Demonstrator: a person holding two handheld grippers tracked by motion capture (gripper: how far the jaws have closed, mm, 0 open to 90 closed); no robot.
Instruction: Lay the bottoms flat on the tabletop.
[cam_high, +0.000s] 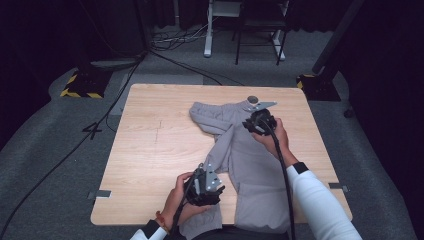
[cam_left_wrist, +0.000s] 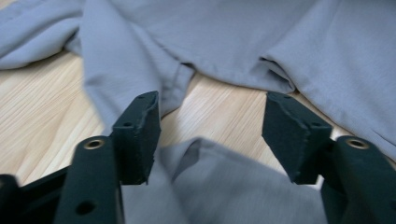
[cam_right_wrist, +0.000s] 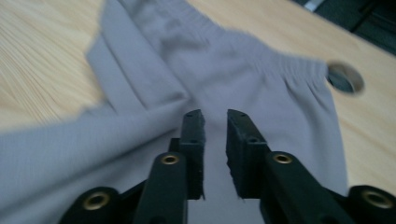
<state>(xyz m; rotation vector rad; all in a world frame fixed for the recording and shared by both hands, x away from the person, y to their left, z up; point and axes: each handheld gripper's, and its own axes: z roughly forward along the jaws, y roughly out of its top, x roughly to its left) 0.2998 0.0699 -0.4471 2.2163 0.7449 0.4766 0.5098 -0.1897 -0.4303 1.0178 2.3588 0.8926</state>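
One pair of grey trousers (cam_high: 250, 160) lies from the table's (cam_high: 150, 150) far edge to its near edge, between two grippers: left gripper (cam_left_wrist: 210, 135) wide open over a fold, right gripper (cam_right_wrist: 215, 140) narrowly parted, gripping nothing, near the table's grommet hole (cam_right_wrist: 344, 78).

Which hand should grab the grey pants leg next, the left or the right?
Probably the left. The left gripper has its jaws wide open right over a fold of the pants leg near the table's front edge. The right gripper, jaws nearly closed, is up by the waistband.
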